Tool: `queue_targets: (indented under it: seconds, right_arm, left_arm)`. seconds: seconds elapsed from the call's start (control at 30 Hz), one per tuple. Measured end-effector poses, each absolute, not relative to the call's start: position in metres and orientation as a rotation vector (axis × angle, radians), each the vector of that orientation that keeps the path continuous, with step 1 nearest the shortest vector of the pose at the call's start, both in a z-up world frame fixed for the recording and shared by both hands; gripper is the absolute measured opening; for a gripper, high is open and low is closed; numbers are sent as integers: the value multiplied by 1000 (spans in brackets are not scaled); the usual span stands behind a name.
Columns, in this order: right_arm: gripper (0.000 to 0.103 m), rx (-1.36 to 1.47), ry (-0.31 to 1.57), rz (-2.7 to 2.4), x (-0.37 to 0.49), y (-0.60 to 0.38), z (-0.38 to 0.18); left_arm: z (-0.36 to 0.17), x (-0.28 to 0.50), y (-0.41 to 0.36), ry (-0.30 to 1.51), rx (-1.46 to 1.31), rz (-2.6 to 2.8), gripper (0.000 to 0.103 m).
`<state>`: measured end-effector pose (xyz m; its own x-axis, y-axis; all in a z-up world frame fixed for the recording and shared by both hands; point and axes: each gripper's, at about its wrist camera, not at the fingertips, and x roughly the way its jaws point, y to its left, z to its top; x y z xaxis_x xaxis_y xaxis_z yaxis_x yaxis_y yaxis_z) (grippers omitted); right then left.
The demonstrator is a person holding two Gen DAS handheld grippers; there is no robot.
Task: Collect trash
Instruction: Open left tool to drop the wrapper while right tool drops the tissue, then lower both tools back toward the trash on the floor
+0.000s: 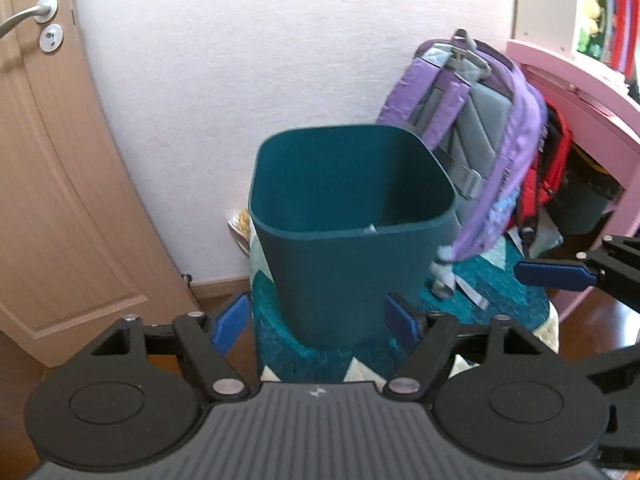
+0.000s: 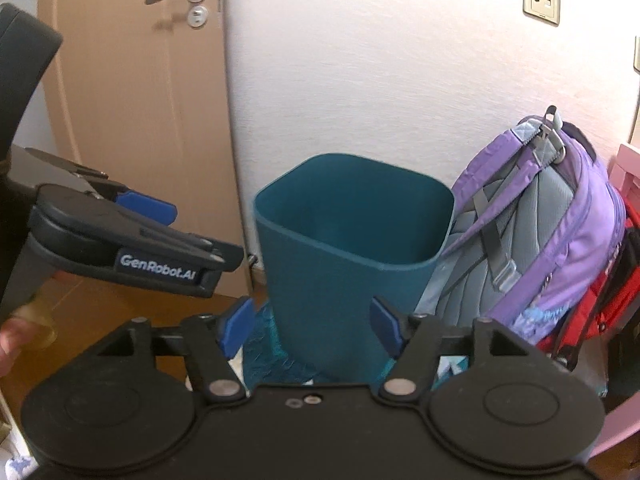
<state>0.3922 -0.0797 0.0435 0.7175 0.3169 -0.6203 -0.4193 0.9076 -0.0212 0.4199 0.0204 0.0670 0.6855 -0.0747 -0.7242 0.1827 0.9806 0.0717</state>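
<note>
Both grippers, left [image 1: 316, 322] and right [image 2: 314, 330], gape empty short of the teal bin [image 1: 352, 216]; its rim is unobstructed, a purple backpack [image 1: 480, 128] leaning beside it.

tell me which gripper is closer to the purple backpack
Right. The right gripper sits before the bin on the side of the backpack; the left gripper is over by the door, farther off.

Bin [image 1: 352, 240]: dark teal, plain. Backpack [image 1: 492, 128]: lilac with grey padding; bag behind it [image 1: 548, 168] red. Cloth under the bin [image 1: 320, 356]: teal, seemingly pale triangles.
</note>
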Motion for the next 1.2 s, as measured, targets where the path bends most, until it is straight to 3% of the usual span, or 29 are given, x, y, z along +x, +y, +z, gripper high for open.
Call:
queue_targets:
  seconds: [0.27,0.67,0.8,1.2]
  right_arm:
    - [76,-155,687,435,352,-81,17]
    - [91,-153,795,494,321,-73,-77]
    - [99,-166,835,518,321,-65,-122]
    - [103,-136,1064,441,342,-43,-290]
  left_arm:
    - [37,362,26,824,177,-164,79]
    - [-50,327,43,919,160,-191,84]
    - [-92,334,54,991,121,-218,100]
    - [-257,383,90,1303,56,-87,100]
